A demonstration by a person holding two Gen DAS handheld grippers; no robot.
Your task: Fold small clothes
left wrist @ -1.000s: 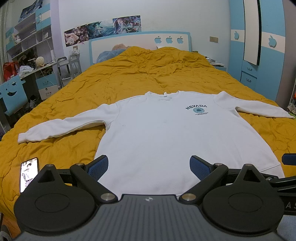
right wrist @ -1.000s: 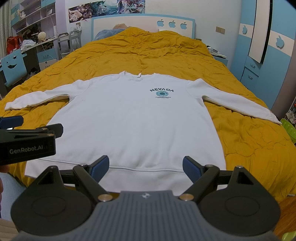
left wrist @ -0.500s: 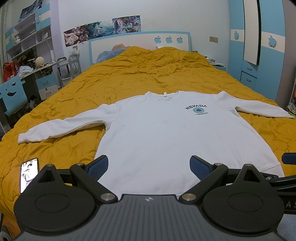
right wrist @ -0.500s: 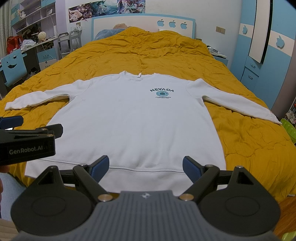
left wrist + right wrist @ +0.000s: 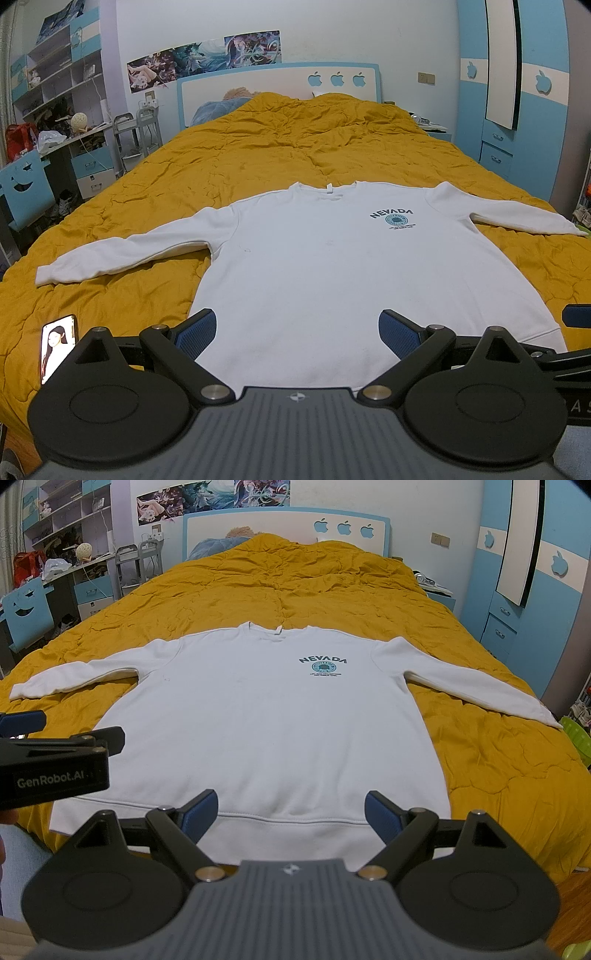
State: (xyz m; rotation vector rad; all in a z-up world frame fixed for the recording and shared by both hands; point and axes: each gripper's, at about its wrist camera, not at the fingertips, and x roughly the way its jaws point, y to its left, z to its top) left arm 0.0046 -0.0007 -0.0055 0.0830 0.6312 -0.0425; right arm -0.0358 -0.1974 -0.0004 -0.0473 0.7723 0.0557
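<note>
With both the left gripper (image 5: 297, 332) and right gripper (image 5: 291, 812) spread wide and empty above the hem, I'd pinch the flat white sweatshirt (image 5: 266, 716) first at the sleeve cuff lying out at nine o'clock.

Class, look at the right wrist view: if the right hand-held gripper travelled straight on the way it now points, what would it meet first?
Most likely the white sweatshirt: the open right hand-held gripper points over its hem band, tilted down toward the body panel, with nothing between. Depth is unclear, so the exact contact spot is uncertain.
</note>
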